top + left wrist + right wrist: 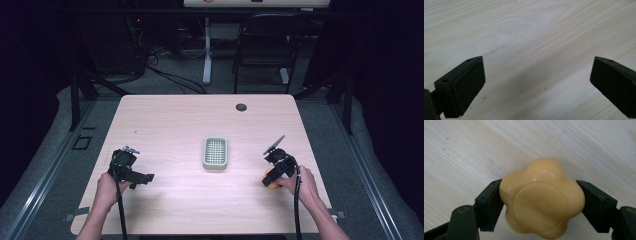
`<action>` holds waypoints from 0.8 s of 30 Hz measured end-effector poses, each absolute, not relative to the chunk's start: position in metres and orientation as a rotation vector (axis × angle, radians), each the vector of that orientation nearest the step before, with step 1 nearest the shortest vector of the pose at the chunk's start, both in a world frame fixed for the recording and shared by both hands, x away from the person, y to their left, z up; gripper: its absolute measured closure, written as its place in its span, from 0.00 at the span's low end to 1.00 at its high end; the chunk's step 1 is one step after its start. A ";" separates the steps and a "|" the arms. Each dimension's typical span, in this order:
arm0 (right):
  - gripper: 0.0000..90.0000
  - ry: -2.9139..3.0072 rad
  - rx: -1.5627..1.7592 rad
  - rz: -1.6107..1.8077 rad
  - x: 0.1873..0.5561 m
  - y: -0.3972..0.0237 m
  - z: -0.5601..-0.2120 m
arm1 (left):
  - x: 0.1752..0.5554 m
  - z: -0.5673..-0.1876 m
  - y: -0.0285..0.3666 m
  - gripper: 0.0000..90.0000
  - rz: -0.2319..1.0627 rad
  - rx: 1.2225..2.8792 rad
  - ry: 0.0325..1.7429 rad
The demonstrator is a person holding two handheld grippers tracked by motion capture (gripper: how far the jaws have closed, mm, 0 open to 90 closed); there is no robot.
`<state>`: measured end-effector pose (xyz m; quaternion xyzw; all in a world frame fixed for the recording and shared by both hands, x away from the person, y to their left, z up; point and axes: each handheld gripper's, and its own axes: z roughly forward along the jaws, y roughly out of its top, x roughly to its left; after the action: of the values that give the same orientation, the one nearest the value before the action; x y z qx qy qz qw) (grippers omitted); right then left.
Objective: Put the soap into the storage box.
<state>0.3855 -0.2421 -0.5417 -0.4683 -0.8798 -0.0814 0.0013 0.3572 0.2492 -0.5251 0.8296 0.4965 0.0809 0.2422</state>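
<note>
**Yellow Soap Held Tight, Dish Waiting in the Middle**

The right gripper (541,202) has its two black fingers (489,205) squeezed on a yellow soap (541,200) shaped like a flower. One finger presses each side of it. In the high view the soap (270,180) sits low at the right side of the tabletop (175,120), just under the right gripper (278,165) and close to the person's right hand (302,182). I cannot tell if the soap rests on the wood or is lifted a tiny bit.

The soap is round and bumpy — it has no real long side. Its flat face, with faint letters pressed in, looks back toward the gripper's camera.

A small grey-green soap dish (215,153) lies in the middle of the tabletop. Its long side runs away from the person, toward the far edge. The dish lies to the left of the soap, well apart from it. The right gripper is the nearer one and already has the soap, so I think the next move is a carry to the left, over to the dish.

The left gripper (131,170) is at the left side of the tabletop. Its fingers (466,87) are spread wide with nothing between them — just bare wood below.
</note>
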 end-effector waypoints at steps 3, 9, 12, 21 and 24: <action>0.28 -2.751 -1.480 -0.283 0.385 -0.242 -0.540 | 0.357 -0.525 0.250 0.00 0.220 2.265 1.361; 0.28 -2.749 -1.482 -0.304 0.385 -0.242 -0.537 | 0.357 -0.525 0.250 0.00 0.218 2.268 1.359; 0.28 -2.737 -1.501 -0.329 0.384 -0.243 -0.537 | 0.357 -0.525 0.249 0.00 0.218 2.271 1.357; 0.28 -2.736 -1.490 -0.346 0.385 -0.246 -0.531 | 0.357 -0.525 0.249 0.00 0.221 2.273 1.355; 0.28 -2.735 -1.492 -0.349 0.385 -0.246 -0.529 | 0.357 -0.525 0.249 0.00 0.221 2.271 1.359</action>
<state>0.3848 -0.2459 -0.5291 -0.4760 -0.8723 -0.1113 0.0035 0.3574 0.2492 -0.5252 0.8300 0.4966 0.0807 0.2408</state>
